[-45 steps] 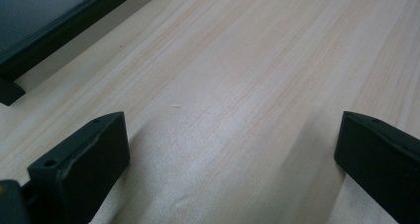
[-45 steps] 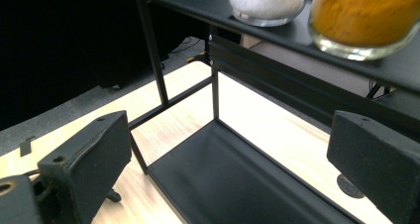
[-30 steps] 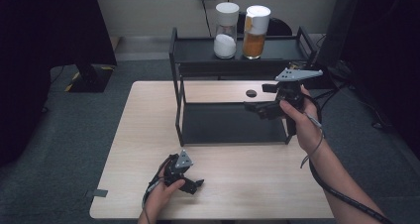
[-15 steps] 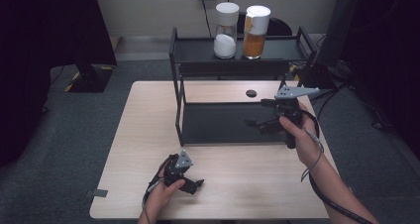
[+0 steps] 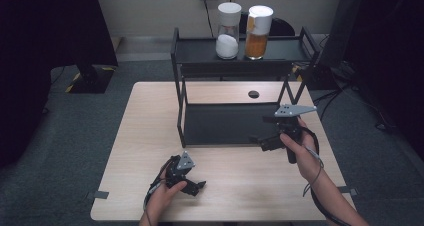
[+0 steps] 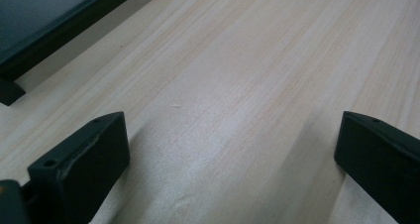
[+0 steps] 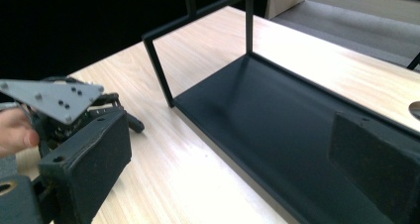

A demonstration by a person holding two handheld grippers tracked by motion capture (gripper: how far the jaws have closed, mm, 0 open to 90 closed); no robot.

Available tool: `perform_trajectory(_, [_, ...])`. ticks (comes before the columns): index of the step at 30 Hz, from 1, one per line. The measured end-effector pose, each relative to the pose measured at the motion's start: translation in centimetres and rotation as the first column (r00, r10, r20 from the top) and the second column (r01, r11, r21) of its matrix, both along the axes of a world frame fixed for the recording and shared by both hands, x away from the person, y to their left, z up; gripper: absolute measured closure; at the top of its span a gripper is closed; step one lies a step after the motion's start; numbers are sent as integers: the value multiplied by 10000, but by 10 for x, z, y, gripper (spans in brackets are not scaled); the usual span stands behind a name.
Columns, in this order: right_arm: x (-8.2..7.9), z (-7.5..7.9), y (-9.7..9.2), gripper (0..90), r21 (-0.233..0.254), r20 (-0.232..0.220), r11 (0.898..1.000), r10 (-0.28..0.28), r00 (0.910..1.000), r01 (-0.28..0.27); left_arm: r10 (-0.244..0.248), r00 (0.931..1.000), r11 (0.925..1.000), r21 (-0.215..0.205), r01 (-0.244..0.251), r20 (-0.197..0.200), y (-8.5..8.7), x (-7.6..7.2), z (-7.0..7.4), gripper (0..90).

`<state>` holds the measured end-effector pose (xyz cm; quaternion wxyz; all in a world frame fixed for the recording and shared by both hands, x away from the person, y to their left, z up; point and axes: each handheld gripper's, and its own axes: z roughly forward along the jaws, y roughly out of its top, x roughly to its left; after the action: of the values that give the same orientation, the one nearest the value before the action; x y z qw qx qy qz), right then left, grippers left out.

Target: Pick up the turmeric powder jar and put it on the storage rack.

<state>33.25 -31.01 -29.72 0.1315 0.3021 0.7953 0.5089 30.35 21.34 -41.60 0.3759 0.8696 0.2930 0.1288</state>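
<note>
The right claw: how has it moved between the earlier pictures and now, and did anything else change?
The right claw has come down and back toward the person, from beside the rack's upper shelf to the front edge of the lower shelf. Its jaws are open and empty. The left claw stayed open on the table, and the two jars stayed on the top shelf.

Both grippers are black, each with a grey three-cornered plate on top (small screw holes dot the plate). The left gripper point(image 5: 192, 186) and right gripper point(image 5: 260, 142) have thick, flat jaws. A dark cable trails from each. The forearms are bare.
</note>
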Motion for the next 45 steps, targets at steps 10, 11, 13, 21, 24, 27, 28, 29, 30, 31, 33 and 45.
perform_trajectory(10, [-5, -31, -3, 22, -52, -255, 10000, 18, 9997, -19, -4, 10000, 10000, 8, 4, 1, 0, 0, 0, 0])
perform_trajectory(11, [-5, -35, -4, 21, -82, -276, 10000, 41, 9996, -43, -3, 10000, 10000, 4, 3, 0, 0, 0, 0, 0])
perform_trajectory(13, [-5, -41, -6, 22, -81, -402, 9999, 115, 9991, -118, -2, 10000, 10000, 4, 2, 1, 0, 0, 0, 0])
perform_trajectory(21, [-9, -67, -14, 21, -240, -673, 9997, -2, 9977, -14, -2, 10000, 10000, 3, 2, -2, 0, 0, 0, 0])
perform_trajectory(24, [-11, -75, -18, 20, -352, -711, 9994, -8, 9975, -18, -1, 10000, 10000, 2, 1, 0, 0, 0, 0, 0])
perform_trajectory(27, [-14, -83, -20, 19, -519, -723, 9986, -2, 9974, -36, 0, 10000, 10000, 4, 0, -1, 0, 0, 0, 0])
perform_trajectory(28, [-14, -85, -20, 19, -620, -780, 9981, -13, 9970, -35, -1, 10000, 10000, 4, 1, -1, 0, 0, 0, 0])
perform_trajectory(29, [-15, -87, -20, 18, -761, -786, 9971, -13, 9969, -47, 1, 10000, 10000, 1, -1, -3, 0, 0, 0, 0])
perform_trajectory(30, [-16, -90, -21, 19, -795, -771, 9968, 31, 9970, -93, -1, 10000, 10000, 3, 1, 0, 0, 0, 0, 0])
perform_trajectory(31, [-16, -92, -21, 19, -836, -797, 9964, 53, 9968, -119, 0, 10000, 10000, 2, 0, -1, 0, 0, 0, 0])
perform_trajectory(33, [-19, -98, -24, 19, -1035, -623, 9943, 188, 9979, -252, 1, 10000, 10000, 4, -1, -2, 0, 0, 0, 0])
perform_trajectory(45, [-44, -116, -30, 20, -2685, -601, 9626, 200, 9980, -355, 26, 10000, 10000, 8, -26, -6, 0, 0, 0, 0])
